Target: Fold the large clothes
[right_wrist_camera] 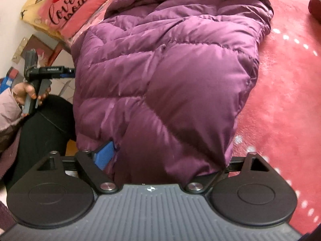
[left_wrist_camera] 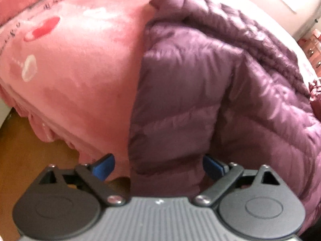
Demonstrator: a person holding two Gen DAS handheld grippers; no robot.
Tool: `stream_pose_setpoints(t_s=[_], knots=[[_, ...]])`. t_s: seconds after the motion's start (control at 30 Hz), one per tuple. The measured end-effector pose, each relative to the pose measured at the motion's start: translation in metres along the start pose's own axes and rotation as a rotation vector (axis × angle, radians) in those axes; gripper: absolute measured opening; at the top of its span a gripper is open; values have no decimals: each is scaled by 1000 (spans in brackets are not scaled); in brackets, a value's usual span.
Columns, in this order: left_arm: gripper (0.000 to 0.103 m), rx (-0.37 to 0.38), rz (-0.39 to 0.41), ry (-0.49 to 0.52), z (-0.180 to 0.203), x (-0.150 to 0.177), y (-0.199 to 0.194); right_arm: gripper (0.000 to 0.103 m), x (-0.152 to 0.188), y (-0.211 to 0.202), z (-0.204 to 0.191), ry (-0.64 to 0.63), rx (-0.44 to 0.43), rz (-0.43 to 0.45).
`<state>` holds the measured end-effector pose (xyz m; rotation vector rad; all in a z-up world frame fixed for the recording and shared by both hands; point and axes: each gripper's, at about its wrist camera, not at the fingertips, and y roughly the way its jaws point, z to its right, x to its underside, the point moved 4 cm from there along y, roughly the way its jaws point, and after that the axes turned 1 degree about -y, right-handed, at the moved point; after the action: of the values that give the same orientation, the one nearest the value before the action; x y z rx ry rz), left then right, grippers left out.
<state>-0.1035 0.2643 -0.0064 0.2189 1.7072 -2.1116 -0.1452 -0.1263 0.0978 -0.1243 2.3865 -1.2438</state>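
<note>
Covering the bed, the pink plush blanket with pale dots (right_wrist_camera: 284, 84) forms the work surface, and the large purple quilted down jacket (right_wrist_camera: 164, 76) lies lengthwise on it, its lower end draped over the near edge of the bed toward both grippers. A pink pillow lettered "love" (right_wrist_camera: 66, 6) sits at the far left, clear of the garment. The right gripper (right_wrist_camera: 166, 160) has a thick fold of the jacket's hem bunched between its jaws; the left blue pad (right_wrist_camera: 105, 156) is pressed into the fabric, but the right pad is buried under it, so whether the jaws are clamped cannot be told. The left gripper (left_wrist_camera: 158, 165) straddles a narrower hanging panel of the jacket, seemingly a sleeve or side panel; its blue pads (left_wrist_camera: 104, 166) stand wide apart and neither presses on the cloth. In the right wrist view the person's hand (right_wrist_camera: 30, 94) holds that gripper just beside the jacket's left edge. To perform the fold well, the left jaws should probably close on the panel's edge rather than its padded middle, taking all layers. Both grippers should then likely lift together and carry the hem up the bed, keeping the fabric taut so the slippery, puffy filling does not slump sideways.
</note>
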Motion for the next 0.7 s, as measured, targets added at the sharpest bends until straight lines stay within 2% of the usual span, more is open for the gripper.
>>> stream_pose_setpoints(t_s=[0.07, 0.17, 0.23, 0.27, 0.3, 0.33, 0.37, 0.4, 0.43, 0.47, 0.6, 0.7], knots=[[97, -4, -39, 23, 4, -1, 11, 103, -2, 6, 3, 31, 10, 3], [98, 6, -50, 58, 12, -4, 25, 103, -1, 9, 5, 47, 15, -1], [93, 34, -55, 60, 13, -3, 28, 103, 0, 10, 3, 47, 11, 2], [84, 58, -58, 53, 13, -3, 28, 103, 1, 10, 3, 49, 7, 6], [70, 89, -64, 35, 12, -4, 26, 103, 2, 10, 4, 47, 6, 9], [62, 119, -71, 13, 12, -3, 23, 103, 3, 9, 4, 43, 6, 10], [47, 145, -77, -4, 12, -2, 20, 102, 3, 10, 2, 41, 3, 11], [33, 167, -77, -10, 12, -2, 15, 96, 6, 6, 1, 40, -10, 16], [28, 184, -75, -10, 13, -1, 12, 83, 5, -1, 4, 31, -29, 18], [22, 203, -71, -11, 14, -1, 7, 75, 6, -1, -1, 16, -48, 18], [13, 312, -28, -37, 17, -3, -16, 63, 7, -6, -13, 0, -92, 35], [11, 405, 26, -80, 17, -12, -33, 60, 0, -21, -18, 55, -186, 123]])
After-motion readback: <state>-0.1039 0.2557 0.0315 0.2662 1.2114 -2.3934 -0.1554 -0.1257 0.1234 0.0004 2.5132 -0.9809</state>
